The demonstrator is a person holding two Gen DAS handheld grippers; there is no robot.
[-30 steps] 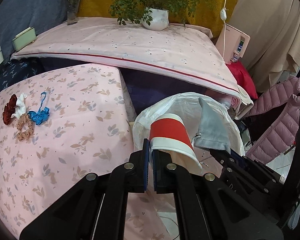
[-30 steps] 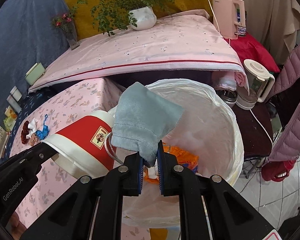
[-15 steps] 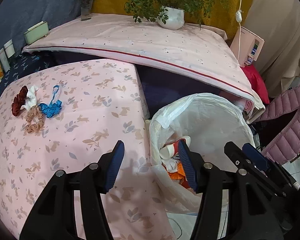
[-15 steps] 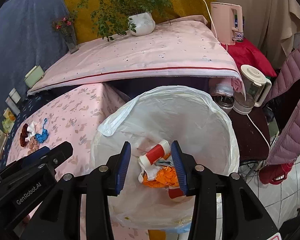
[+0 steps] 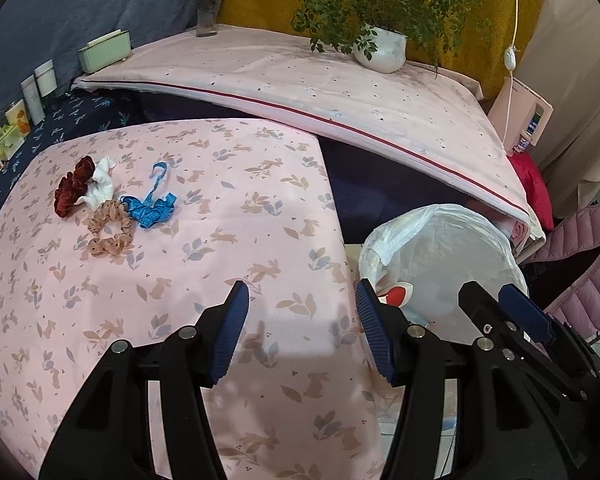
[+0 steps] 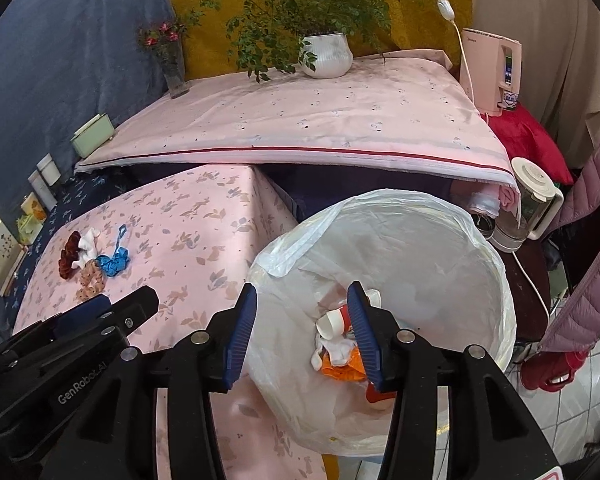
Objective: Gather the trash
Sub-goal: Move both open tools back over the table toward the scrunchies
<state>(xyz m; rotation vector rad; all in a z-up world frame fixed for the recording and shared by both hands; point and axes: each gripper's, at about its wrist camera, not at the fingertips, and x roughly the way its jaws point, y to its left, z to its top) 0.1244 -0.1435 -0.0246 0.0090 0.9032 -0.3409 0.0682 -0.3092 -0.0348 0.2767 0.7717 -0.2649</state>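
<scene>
The left gripper (image 5: 300, 328), black with ribbed blue pads, hangs with its jaws apart and nothing between them over the pink rabbit-print tablecloth (image 5: 204, 248); the right gripper (image 6: 302, 332) has just been spreading its jaws and is likewise empty, poised above the round bin lined with a white plastic bag (image 6: 440, 240). Inside that bin lie a red-and-white paper cup (image 6: 336, 318), crumpled white tissue (image 6: 340, 350) and an orange wrapper (image 6: 346, 366) (further scraps are too jumbled to count); on the cloth, well apart from the bin, sit four hair ties: one dark red velvet scrunchie (image 5: 72, 192), one white (image 5: 100, 188), one tan (image 5: 108, 232), one blue ribbon (image 5: 150, 208).
</scene>
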